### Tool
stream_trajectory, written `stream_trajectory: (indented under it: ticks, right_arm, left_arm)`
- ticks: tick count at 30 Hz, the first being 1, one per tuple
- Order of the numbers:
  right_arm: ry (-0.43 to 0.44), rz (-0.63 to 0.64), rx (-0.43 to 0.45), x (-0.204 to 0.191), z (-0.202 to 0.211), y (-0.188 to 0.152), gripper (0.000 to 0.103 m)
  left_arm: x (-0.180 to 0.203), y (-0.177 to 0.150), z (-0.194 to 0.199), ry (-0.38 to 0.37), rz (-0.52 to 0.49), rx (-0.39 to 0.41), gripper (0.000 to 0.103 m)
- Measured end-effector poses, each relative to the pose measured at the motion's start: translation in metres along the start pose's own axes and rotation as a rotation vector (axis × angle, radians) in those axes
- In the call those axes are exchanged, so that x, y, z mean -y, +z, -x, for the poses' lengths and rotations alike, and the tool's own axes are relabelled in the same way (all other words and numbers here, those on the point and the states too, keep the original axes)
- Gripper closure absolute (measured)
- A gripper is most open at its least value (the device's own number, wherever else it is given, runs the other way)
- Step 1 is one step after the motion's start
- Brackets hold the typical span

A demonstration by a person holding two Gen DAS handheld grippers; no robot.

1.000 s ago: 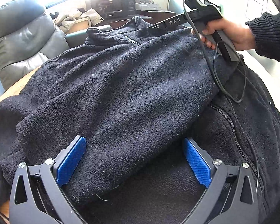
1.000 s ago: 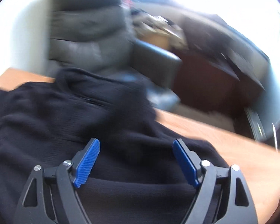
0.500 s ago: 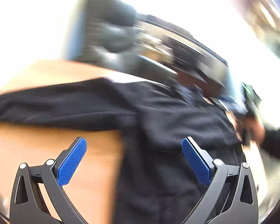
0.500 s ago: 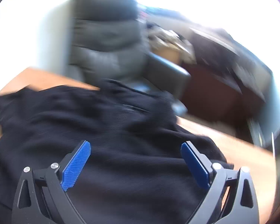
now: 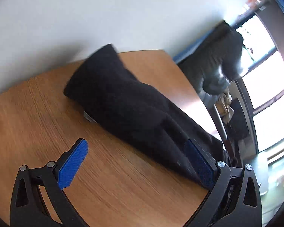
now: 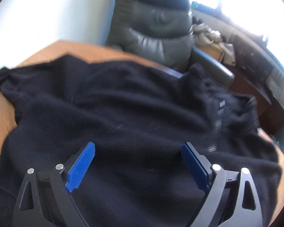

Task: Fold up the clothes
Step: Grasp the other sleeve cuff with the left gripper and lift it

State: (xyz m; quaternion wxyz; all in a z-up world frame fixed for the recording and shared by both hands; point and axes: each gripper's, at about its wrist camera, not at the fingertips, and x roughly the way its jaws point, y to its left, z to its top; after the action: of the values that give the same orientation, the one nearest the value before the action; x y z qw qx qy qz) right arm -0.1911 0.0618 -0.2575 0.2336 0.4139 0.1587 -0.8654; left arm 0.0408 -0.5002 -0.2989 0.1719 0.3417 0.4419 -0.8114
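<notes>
1. A wooden table (image 5: pixel 47 113) stands by a white wall, a grey leather chair (image 6: pixel 157 26) behind it.
2. A dark fleece (image 6: pixel 123 109) lies spread over the table, one sleeve (image 5: pixel 111 90) stretched across bare wood.
3. The right gripper (image 6: pixel 138 164) hangs over the fleece, jaws wide, closing slightly, gripping nothing.
4. The left gripper (image 5: pixel 136 160) is wide open beside the sleeve, empty.

No text can be read; the small label on the dark fleece (image 6: pixel 221 104) is blurred.
</notes>
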Motion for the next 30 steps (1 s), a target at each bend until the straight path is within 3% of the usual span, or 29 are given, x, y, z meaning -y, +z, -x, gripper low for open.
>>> stream_trajectory:
  ticks: [7, 9, 11, 13, 17, 23, 27, 30]
  right_arm:
    - [-0.002, -0.052, -0.014, 0.000, -0.007, -0.006, 0.002]
    - [-0.003, -0.053, -0.016, 0.000, -0.005, -0.007, 0.003]
    - [-0.008, -0.051, -0.018, -0.002, -0.002, -0.008, 0.003]
    - [-0.011, -0.050, -0.018, -0.002, -0.001, -0.008, 0.003]
    - [-0.012, -0.047, -0.020, -0.001, 0.001, -0.009, 0.003]
    - [-0.009, -0.052, -0.020, -0.004, 0.000, -0.011, 0.003]
    - [-0.006, -0.055, -0.021, -0.002, -0.005, -0.008, 0.003]
    - [0.004, -0.062, -0.016, -0.001, -0.006, -0.008, 0.003]
  left_arm:
    - [-0.013, 0.030, -0.020, -0.122, 0.048, 0.015, 0.002]
    - [-0.013, 0.033, -0.024, -0.130, 0.050, 0.022, 0.017]
    - [-0.018, 0.037, -0.031, -0.111, 0.058, 0.020, 0.069]
    - [-0.025, 0.041, -0.039, -0.114, 0.076, 0.005, 0.085]
    - [-0.021, 0.046, -0.047, -0.155, 0.050, 0.020, 0.093]
    - [0.014, 0.049, -0.029, -0.262, 0.022, 0.104, 0.095]
    - [0.073, 0.046, -0.005, -0.373, -0.065, 0.134, 0.095]
    - [0.160, 0.025, 0.010, -0.483, -0.219, 0.117, 0.095]
